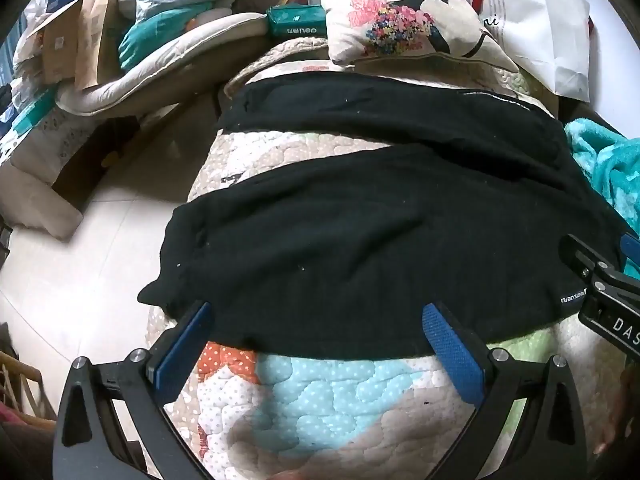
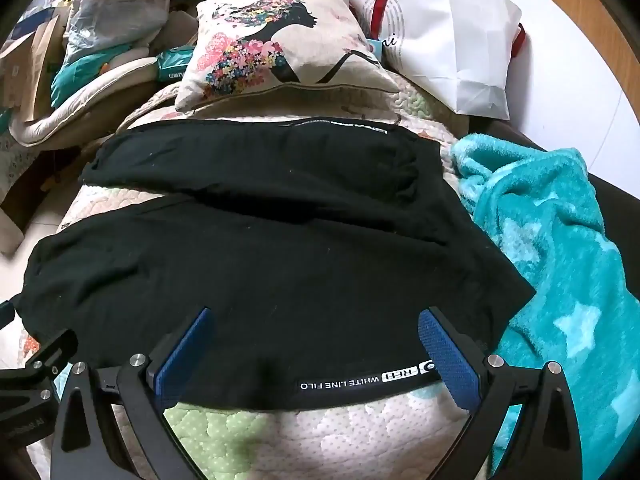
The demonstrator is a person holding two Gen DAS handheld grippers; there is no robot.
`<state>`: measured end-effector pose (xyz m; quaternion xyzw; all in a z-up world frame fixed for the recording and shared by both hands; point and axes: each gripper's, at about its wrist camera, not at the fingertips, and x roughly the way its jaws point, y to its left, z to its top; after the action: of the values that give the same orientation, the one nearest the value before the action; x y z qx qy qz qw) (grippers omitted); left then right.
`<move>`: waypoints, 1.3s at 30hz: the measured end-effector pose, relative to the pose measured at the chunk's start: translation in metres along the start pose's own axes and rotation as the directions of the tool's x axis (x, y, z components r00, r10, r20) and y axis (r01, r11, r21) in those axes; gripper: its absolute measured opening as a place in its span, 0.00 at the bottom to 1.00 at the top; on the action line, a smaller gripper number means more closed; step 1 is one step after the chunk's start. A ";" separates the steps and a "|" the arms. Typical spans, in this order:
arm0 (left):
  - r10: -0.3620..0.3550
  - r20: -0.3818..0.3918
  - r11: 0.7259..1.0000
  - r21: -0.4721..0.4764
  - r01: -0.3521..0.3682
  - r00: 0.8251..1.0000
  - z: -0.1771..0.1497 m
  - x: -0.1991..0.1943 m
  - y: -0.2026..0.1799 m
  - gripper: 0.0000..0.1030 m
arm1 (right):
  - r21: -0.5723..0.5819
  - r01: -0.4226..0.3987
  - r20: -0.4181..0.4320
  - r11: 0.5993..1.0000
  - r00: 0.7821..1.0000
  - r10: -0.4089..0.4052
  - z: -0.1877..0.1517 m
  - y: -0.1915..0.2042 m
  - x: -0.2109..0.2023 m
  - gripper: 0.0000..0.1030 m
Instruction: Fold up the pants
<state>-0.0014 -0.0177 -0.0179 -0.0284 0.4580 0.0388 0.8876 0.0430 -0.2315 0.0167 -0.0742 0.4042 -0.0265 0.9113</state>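
Note:
Black pants [image 1: 360, 240] lie spread flat across a quilted patchwork bed cover [image 1: 320, 392], legs running to the left and apart, waist to the right. My left gripper [image 1: 316, 312] is open over the near leg's lower edge. My right gripper [image 2: 312, 316] is open over the near edge of the pants [image 2: 280, 260], close to a white-lettered stripe [image 2: 360, 380] on that edge. The right gripper also shows at the right edge of the left wrist view [image 1: 608, 280]. Neither gripper holds cloth.
A floral cushion [image 2: 276, 44] and a white paper bag [image 2: 452, 40] lie behind the pants. A teal fleece blanket [image 2: 560, 260] lies to the right. Boxes, bags and a padded seat [image 1: 120, 60] are piled at the left. Pale floor [image 1: 80, 260] lies off the bed's left edge.

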 end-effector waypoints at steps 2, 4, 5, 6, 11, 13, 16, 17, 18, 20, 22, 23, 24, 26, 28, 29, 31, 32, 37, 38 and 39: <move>-0.005 -0.010 1.000 -0.001 0.005 1.000 0.000 0.001 0.001 1.00 | 0.002 -0.001 -0.001 1.000 1.000 0.001 -0.001 0.000 0.000 1.00; -0.005 -0.018 1.000 -0.005 0.005 1.000 0.000 0.002 0.000 1.00 | 0.003 -0.003 -0.002 1.000 1.000 0.003 -0.001 0.000 0.000 1.00; -0.005 -0.023 1.000 -0.007 0.005 1.000 0.000 0.003 0.000 1.00 | 0.003 -0.003 -0.003 1.000 1.000 0.003 -0.002 0.000 0.000 1.00; -0.003 -0.031 1.000 -0.010 0.003 1.000 0.000 0.004 0.000 1.00 | 0.004 -0.002 -0.003 1.000 1.000 0.002 -0.002 0.001 0.000 1.00; -0.012 -0.064 1.000 -0.030 0.010 0.998 0.000 0.009 0.002 1.00 | 0.005 -0.002 -0.002 1.000 1.000 0.002 -0.002 0.001 0.001 1.00; -0.011 -0.067 0.999 -0.033 0.008 0.998 0.001 0.009 0.002 1.00 | 0.005 -0.002 -0.002 1.000 1.000 0.002 -0.002 0.001 0.001 1.00; -0.005 -0.066 1.000 -0.028 0.003 0.998 0.001 0.009 0.002 1.00 | 0.005 -0.003 -0.004 1.000 1.000 0.003 -0.004 0.003 0.002 1.00; -0.003 -0.067 1.000 -0.028 0.001 0.998 0.001 0.009 0.001 1.00 | 0.005 -0.004 -0.005 1.000 1.000 0.004 -0.005 0.003 0.002 1.00; -0.004 -0.069 1.000 -0.028 0.002 0.998 0.001 0.009 0.001 1.00 | 0.006 -0.004 -0.005 1.000 1.000 0.004 -0.006 0.004 0.002 1.00; -0.003 -0.071 1.000 -0.027 0.001 0.997 0.002 0.010 0.001 1.00 | 0.006 -0.005 -0.004 1.000 1.000 0.005 -0.006 0.004 0.002 1.00; 0.001 -0.072 1.000 -0.024 -0.003 0.997 0.003 0.011 0.001 1.00 | 0.006 -0.005 -0.005 1.000 1.000 0.005 -0.006 0.004 0.002 1.00; 0.002 -0.073 1.000 -0.023 -0.004 0.997 0.003 0.011 0.002 1.00 | 0.007 -0.006 -0.006 1.000 1.000 0.006 -0.006 0.004 0.002 1.00; 0.002 -0.077 1.000 -0.024 -0.004 0.997 0.002 0.012 0.003 1.00 | 0.006 -0.005 -0.006 1.000 1.000 0.005 -0.005 0.004 0.002 1.00; 0.000 -0.083 1.000 -0.030 -0.002 0.997 0.002 0.014 0.003 1.00 | 0.008 -0.007 -0.008 1.000 1.000 0.007 -0.006 0.005 0.002 1.00; 0.000 -0.089 0.999 -0.035 -0.003 0.996 0.002 0.015 0.003 1.00 | 0.008 -0.006 -0.008 1.000 1.000 0.006 -0.006 0.005 0.002 1.00; 0.000 -0.091 0.999 -0.035 -0.003 0.996 0.002 0.016 0.004 1.00 | 0.008 -0.006 -0.008 1.000 1.000 0.006 -0.006 0.005 0.002 1.00; 0.000 -0.096 0.999 -0.038 -0.003 0.995 0.002 0.017 0.005 1.00 | 0.008 -0.007 -0.008 1.000 1.000 0.007 -0.006 0.005 0.003 1.00; -0.001 -0.097 0.999 -0.039 -0.002 0.995 0.002 0.017 0.005 1.00 | 0.008 -0.007 -0.008 1.000 1.000 0.007 -0.007 0.005 0.003 1.00; -0.001 -0.101 0.999 -0.037 -0.002 0.995 0.001 0.019 0.006 1.00 | 0.009 -0.008 -0.010 1.000 1.000 0.009 -0.007 0.006 0.003 1.00; -0.001 -0.103 0.999 -0.037 -0.003 0.995 0.001 0.019 0.006 1.00 | 0.009 -0.008 -0.010 1.000 1.000 0.009 -0.008 0.007 0.003 1.00; -0.002 -0.105 0.999 -0.038 -0.002 0.994 0.001 0.020 0.006 1.00 | 0.009 -0.008 -0.009 1.000 1.000 0.008 -0.008 0.007 0.003 1.00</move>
<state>0.0106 -0.0104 -0.0335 -0.0472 0.5032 0.0461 0.8616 0.0390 -0.2262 0.0085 -0.0684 0.4086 -0.0250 0.9098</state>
